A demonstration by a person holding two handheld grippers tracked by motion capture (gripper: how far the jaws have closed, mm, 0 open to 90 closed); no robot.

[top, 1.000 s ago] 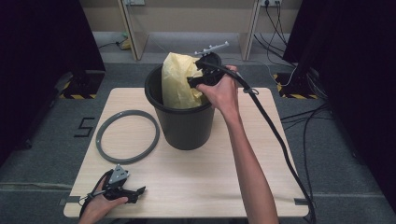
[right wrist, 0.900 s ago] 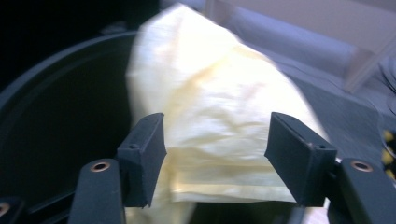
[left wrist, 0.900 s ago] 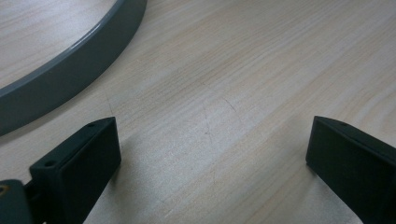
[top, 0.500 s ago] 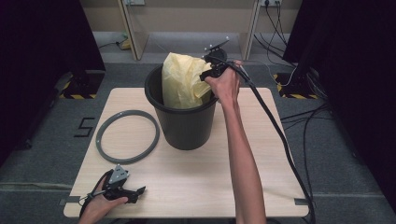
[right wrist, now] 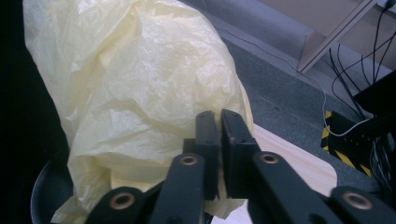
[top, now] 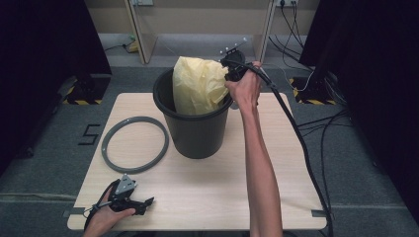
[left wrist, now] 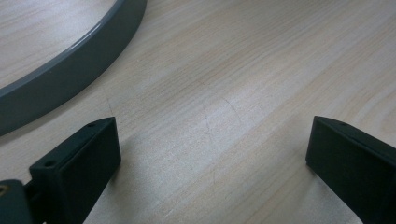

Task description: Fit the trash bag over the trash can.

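Jaws of my right gripper (right wrist: pixel 219 122) have just been closing and now stand nearly together, pinching a fold of the yellow plastic bag (top: pixel 197 86) at the right side of the black bucket (top: pixel 193 131). In the right gripper view a thin strip of the yellow film sits between the two pads, though how much of it is caught I cannot make out. The bag billows up out of the bucket, well above its rim. My left gripper (top: pixel 141 203) rests on the wooden table (top: pixel 217 187) near its front edge, well apart from the bucket, with its jaws spread wide and nothing between them; in the left gripper view only bare wood lies there. A grey ring (top: pixel 134 144) lies flat just left of the bucket. Open tabletop runs in front of the bucket and to its right. My own hand hides the bucket's right rim, and the bucket's inside is dark.
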